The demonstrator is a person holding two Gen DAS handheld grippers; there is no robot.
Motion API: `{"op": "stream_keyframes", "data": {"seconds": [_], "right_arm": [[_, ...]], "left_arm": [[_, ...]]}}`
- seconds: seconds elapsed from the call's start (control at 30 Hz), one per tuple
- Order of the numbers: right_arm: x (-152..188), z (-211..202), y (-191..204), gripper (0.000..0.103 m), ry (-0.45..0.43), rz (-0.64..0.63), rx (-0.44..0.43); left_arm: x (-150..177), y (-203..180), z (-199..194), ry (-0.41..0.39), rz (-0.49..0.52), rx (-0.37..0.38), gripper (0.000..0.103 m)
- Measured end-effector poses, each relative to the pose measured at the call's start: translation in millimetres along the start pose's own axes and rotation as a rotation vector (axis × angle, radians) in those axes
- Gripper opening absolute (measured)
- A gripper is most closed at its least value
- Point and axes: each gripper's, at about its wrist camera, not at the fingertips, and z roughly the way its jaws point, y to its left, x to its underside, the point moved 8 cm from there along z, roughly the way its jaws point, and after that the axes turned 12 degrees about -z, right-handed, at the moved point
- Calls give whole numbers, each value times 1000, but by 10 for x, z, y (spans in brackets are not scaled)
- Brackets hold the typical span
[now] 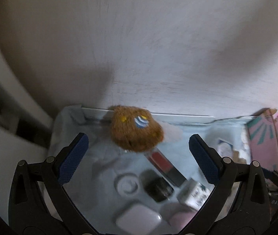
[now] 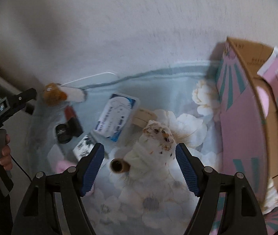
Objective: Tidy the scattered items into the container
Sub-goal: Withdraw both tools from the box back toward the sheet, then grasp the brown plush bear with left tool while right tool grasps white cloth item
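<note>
A light blue container (image 1: 92, 156) holds several items: a brown knitted toy (image 1: 136, 130) with a white tail, a red lipstick (image 1: 161, 161), a black jar (image 1: 158, 189), a small printed box (image 1: 194, 194). My left gripper (image 1: 138, 156) is open over it; the toy lies apart from both fingers. In the right wrist view the toy (image 2: 52, 95) lies at the container's far left by the lipstick (image 2: 70, 114) and a white-blue case (image 2: 117, 117). My right gripper (image 2: 139, 166) is open around a white rolled cloth (image 2: 150, 152), not touching it.
A pink and teal cardboard box (image 2: 256, 127) stands at the container's right side, also in the left wrist view (image 1: 266, 137). White fluffy flowers (image 2: 203, 98) and a small brown tube (image 2: 119, 165) lie inside. A white wall rises behind. The left handle (image 2: 1, 117) is at far left.
</note>
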Motion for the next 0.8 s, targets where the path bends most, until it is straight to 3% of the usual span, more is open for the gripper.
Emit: {"op": "stream_keyframes", "data": {"seconds": [0.23, 0.3, 0.43, 0.57, 0.73, 0.8], "right_arm": [[4, 259, -26, 71, -9, 5, 33], [-2, 321, -49, 71, -6, 7, 49], [34, 448, -144, 71, 6, 13, 77], [86, 491, -173, 71, -6, 8, 92], [116, 464, -158, 53, -14, -59, 154], [125, 418, -177, 40, -33, -58, 154]], "left_arm": [[-15, 45, 363, -6, 54, 11, 97], [-3, 73, 420, -3, 67, 12, 85], [24, 73, 450, 17, 64, 71, 75], [48, 3, 423, 20, 72, 102, 59], [89, -45, 382, 10, 80, 99, 52], [105, -66, 356, 5, 83, 97, 51]]}}
